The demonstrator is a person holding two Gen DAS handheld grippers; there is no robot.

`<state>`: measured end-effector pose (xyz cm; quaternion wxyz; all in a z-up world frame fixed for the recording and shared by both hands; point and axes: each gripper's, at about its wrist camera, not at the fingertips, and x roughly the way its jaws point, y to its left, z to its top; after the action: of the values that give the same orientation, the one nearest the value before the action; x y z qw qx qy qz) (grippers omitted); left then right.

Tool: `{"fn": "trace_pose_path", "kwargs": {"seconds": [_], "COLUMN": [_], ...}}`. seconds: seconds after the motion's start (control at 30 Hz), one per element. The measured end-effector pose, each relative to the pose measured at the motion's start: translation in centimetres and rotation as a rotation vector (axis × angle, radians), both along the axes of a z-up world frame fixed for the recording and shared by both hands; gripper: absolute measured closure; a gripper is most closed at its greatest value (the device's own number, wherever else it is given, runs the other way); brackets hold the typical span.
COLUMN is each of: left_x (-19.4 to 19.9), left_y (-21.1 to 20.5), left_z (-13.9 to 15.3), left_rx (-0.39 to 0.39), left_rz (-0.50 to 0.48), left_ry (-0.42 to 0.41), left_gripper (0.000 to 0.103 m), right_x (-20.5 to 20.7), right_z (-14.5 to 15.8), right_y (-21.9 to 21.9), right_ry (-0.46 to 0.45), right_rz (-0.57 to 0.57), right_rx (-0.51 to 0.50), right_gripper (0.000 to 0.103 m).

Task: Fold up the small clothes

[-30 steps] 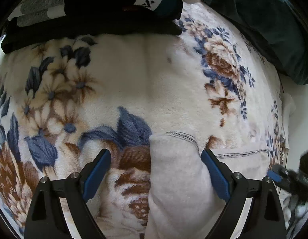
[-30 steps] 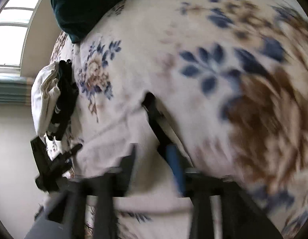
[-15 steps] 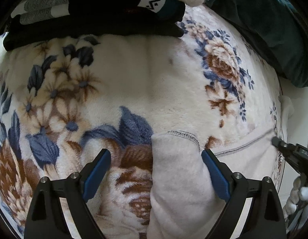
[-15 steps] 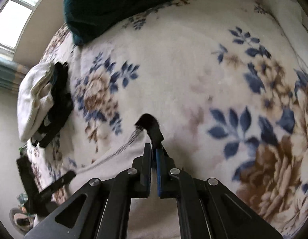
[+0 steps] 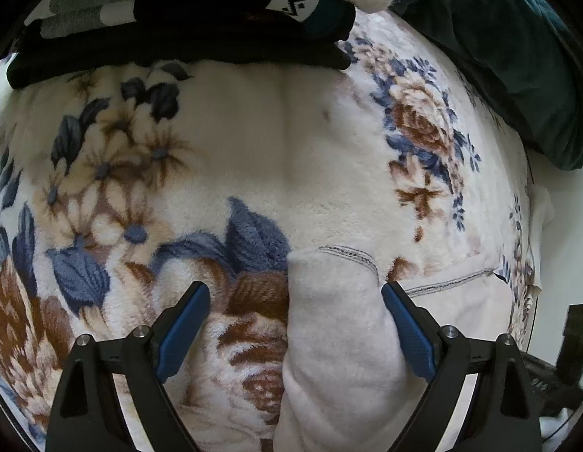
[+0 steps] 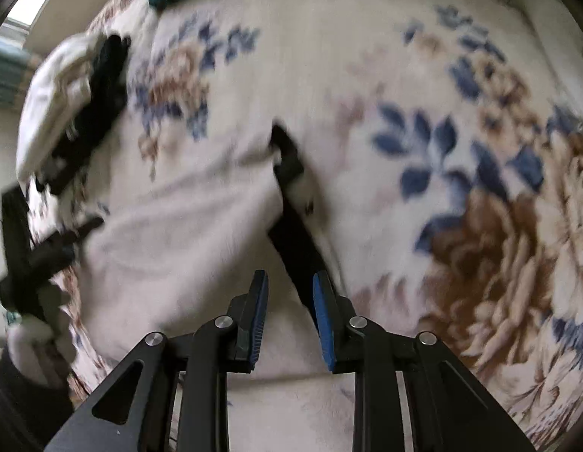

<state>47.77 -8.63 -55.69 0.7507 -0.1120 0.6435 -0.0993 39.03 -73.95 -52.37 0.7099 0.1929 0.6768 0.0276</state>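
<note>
A small pale pink garment with a grey stitched hem lies on the floral fleece blanket. My left gripper is open just above it, its folded end between the blue pads. In the right wrist view the same garment spreads left, with a black strap or trim running toward me. My right gripper is partly open over the garment's near edge, holding nothing. The left gripper shows at the far left of that view.
A stack of folded clothes, black, grey and white, lies at the blanket's far edge; it also shows in the right wrist view. A dark green pillow lies at the far right. The bed edge and wall are at the right.
My right gripper was shut on the garment's black trim half a second ago; it has opened and dropped back toward the bed. The garment has settled flat. My left gripper has barely moved.
</note>
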Motion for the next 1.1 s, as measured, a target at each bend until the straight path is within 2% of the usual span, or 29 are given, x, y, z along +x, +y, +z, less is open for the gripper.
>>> {"fn": "trace_pose_path", "kwargs": {"seconds": [0.07,0.13,0.17,0.2,0.3,0.47,0.53,0.67,0.9,0.97,1.03,1.1], "left_x": [0.0,0.1,0.1,0.1,0.0,-0.1,-0.2,-0.8,-4.7,-5.5,-6.1,-6.3], "left_y": [-0.1,-0.2,-0.2,-0.3,-0.3,-0.2,-0.1,0.1,0.7,-0.4,-1.1,-0.7], "left_z": [0.0,-0.1,-0.1,-0.1,-0.1,0.0,0.1,1.0,4.6,3.6,1.5,-0.2], "left_rx": [0.003,0.005,0.005,0.005,0.005,-0.001,-0.005,-0.03,-0.136,-0.11,-0.049,-0.093], "left_rz": [-0.005,-0.004,-0.002,-0.003,0.0,0.003,0.004,0.013,0.063,0.022,-0.001,0.024], "left_ry": [-0.001,-0.001,0.0,0.0,-0.001,-0.004,-0.005,-0.013,-0.058,-0.031,0.009,0.058], "left_gripper": [0.01,0.01,0.01,0.01,0.01,0.01,0.01,0.01,0.01,0.01,0.01,0.01], "right_x": [-0.2,-0.5,-0.8,-1.1,-2.6,-4.5,-5.2,-5.3,-4.6,-4.6,-4.8,-4.9], "right_z": [-1.3,-1.8,-1.6,-1.5,0.2,2.5,2.6,1.7,0.4,-0.3,-0.6,-0.7], "right_y": [0.7,1.4,1.5,1.6,1.7,-0.4,-1.7,-2.5,-1.9,-1.9,-1.9,-1.7], "right_ry": [0.022,-0.008,-0.029,-0.043,-0.108,-0.131,-0.116,-0.082,-0.054,-0.031,-0.015,-0.011], "right_rz": [0.027,0.045,0.033,0.022,-0.007,-0.104,-0.147,-0.163,-0.157,-0.168,-0.188,-0.195], "right_rx": [-0.027,-0.051,-0.059,-0.072,-0.128,-0.123,-0.109,-0.103,-0.141,-0.158,-0.163,-0.16], "right_gripper": [0.076,0.079,0.1,0.102,0.102,0.102,0.102,0.102,0.102,0.102,0.102,0.102]}}
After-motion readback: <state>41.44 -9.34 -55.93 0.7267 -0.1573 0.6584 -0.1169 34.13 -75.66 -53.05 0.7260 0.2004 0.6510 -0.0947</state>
